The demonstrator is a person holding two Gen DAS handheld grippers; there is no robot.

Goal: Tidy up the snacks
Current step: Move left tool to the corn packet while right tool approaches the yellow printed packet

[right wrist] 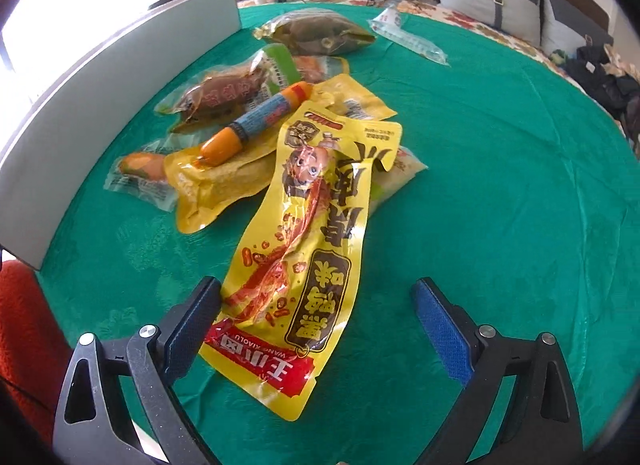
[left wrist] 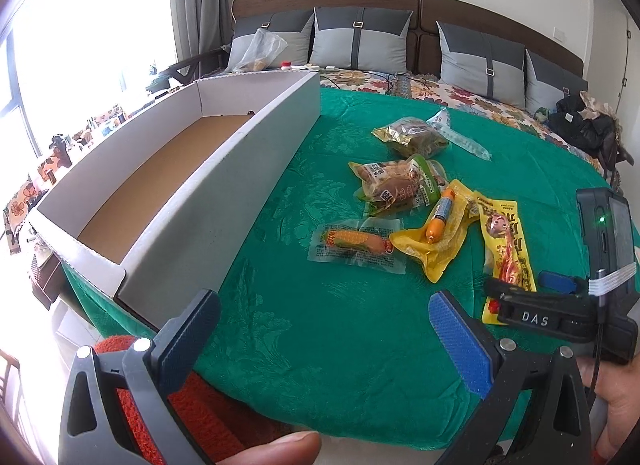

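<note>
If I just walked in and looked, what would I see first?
A bright heap of snack packets lies on the green cloth, and the long yellow packet with a cartoon face lies nearest, between the open fingers of the right gripper. An orange sausage rests on another yellow bag behind it. To the left stands a big white cardboard box, still with nothing in it.
</note>
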